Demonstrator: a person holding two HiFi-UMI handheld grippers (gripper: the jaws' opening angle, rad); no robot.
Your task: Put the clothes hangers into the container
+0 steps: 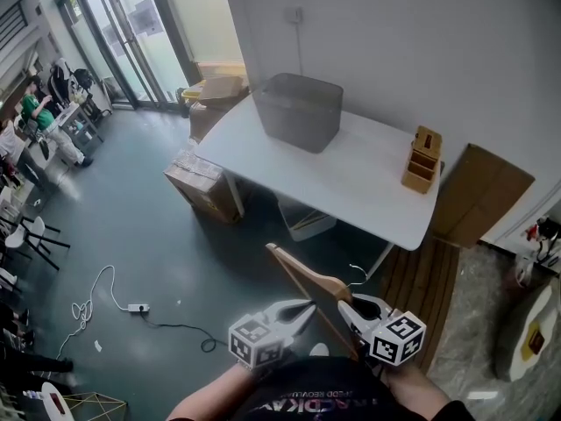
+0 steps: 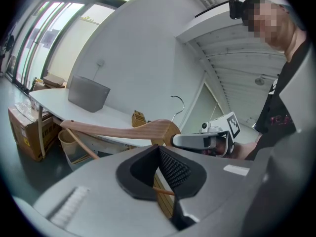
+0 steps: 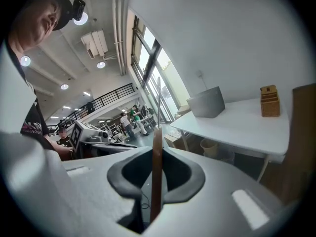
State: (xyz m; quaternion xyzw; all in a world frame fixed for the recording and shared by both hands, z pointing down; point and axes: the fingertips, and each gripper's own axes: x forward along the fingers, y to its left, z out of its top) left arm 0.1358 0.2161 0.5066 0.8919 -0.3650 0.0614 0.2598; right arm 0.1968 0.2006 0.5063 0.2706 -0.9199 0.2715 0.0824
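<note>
A wooden clothes hanger (image 1: 307, 283) with a metal hook hangs in the air below the table's near edge, held between both grippers. My right gripper (image 1: 349, 309) is shut on its wide wooden body, which shows edge-on as a vertical strip (image 3: 156, 167) between the pads. My left gripper (image 1: 306, 309) is shut on the hanger's thin lower bar (image 2: 164, 191), with the curved shoulder (image 2: 123, 130) stretching away to the left. The grey container (image 1: 300, 110) stands empty-looking on the white table (image 1: 351, 187), far ahead of both grippers.
A small wooden organiser (image 1: 422, 159) stands at the table's right end. Cardboard boxes (image 1: 206, 184) sit by the table's left leg, and a bin (image 1: 305, 218) is under it. A cardboard panel (image 1: 480, 196) leans at the right. A cable (image 1: 131, 307) lies on the floor.
</note>
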